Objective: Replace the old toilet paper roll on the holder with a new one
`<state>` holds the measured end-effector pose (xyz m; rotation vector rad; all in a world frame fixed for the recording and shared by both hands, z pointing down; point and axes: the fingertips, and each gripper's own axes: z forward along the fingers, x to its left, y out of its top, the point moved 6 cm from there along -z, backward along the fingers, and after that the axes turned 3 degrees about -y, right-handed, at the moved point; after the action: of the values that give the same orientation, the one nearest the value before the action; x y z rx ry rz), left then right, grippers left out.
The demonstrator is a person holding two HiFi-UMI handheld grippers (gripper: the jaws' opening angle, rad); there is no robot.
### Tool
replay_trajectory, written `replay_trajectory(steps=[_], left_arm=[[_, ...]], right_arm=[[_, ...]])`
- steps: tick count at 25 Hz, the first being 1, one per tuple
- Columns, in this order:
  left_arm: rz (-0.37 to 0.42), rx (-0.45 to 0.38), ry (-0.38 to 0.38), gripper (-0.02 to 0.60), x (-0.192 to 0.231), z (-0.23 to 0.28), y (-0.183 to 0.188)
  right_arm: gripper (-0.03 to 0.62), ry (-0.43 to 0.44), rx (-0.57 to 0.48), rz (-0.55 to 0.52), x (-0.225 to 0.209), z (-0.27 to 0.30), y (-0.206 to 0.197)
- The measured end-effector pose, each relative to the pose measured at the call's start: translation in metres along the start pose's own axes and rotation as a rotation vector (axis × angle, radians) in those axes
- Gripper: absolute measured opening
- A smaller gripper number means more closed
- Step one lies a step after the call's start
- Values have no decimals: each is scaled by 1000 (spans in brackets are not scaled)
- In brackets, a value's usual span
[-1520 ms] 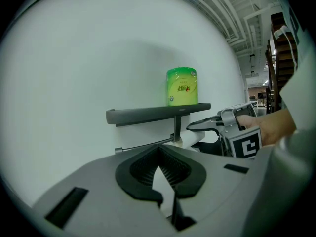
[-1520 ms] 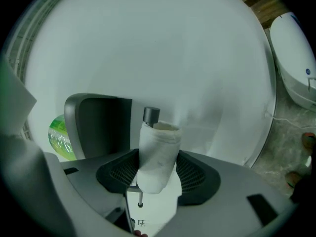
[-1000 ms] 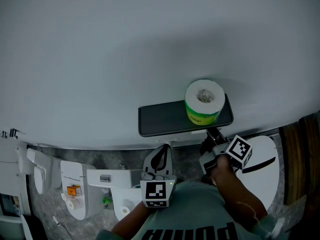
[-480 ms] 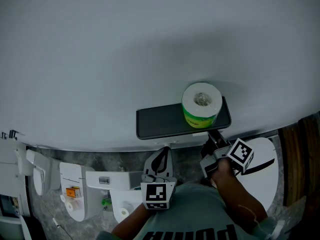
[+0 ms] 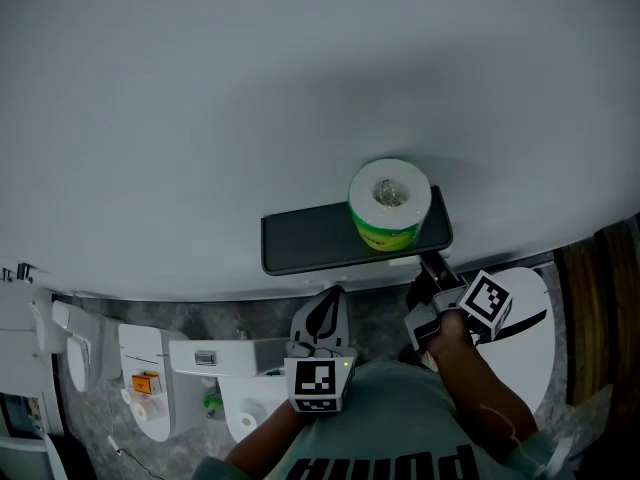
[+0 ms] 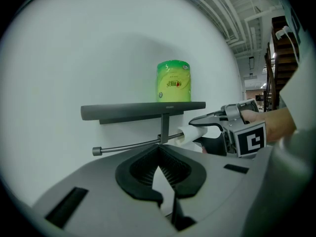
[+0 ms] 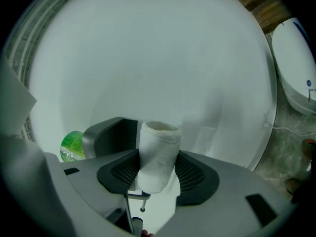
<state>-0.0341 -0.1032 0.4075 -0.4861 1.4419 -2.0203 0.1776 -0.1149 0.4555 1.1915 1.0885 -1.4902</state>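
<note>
- Right tongs point(image 7: 159, 174) have drifted a bit to the right since a second ago, away from the underside of the shelf, taking the old roll point(image 7: 158, 152) with them. The left tongs haven't really budged.
- Closest to the camera in the head view is the person's grey-green shirt point(image 5: 390, 428), with both hands out in front of it.
- Left tongs point(image 6: 159, 149) hang low in front of the shirt, pads pinched together with nothing between them, aimed at the holder.
- Right tongs are about half open and clamped on the old roll, one pad on each side. It's a thin white tube with hardly any paper left.
- That tube sits just right of the post point(image 6: 164, 127) under the shelf, in line with the rod point(image 6: 128, 145). Can't tell if it's still threaded on the rod or already clear of it.
- The rod's bare part sticks out to the left of the post, ending in a small knob.
- Above it is the dark shelf point(image 5: 310, 240), fixed flat to the wall.
- New roll point(image 5: 390, 203), in a green wrapper, stands upright on the right end of the shelf.
- Behind everything is a plain pale wall point(image 5: 300, 88).
</note>
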Motion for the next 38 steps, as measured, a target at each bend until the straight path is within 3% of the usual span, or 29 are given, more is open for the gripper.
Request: replay_trajectory(steps=[21, 38], left_arm=[[-13, 9, -60, 6, -44, 37, 5], [-13, 11, -108, 6, -66, 44, 6]], right_arm=[[230, -16, -44, -21, -8, -29, 50], [229, -13, -98, -70, -3, -71, 62]])
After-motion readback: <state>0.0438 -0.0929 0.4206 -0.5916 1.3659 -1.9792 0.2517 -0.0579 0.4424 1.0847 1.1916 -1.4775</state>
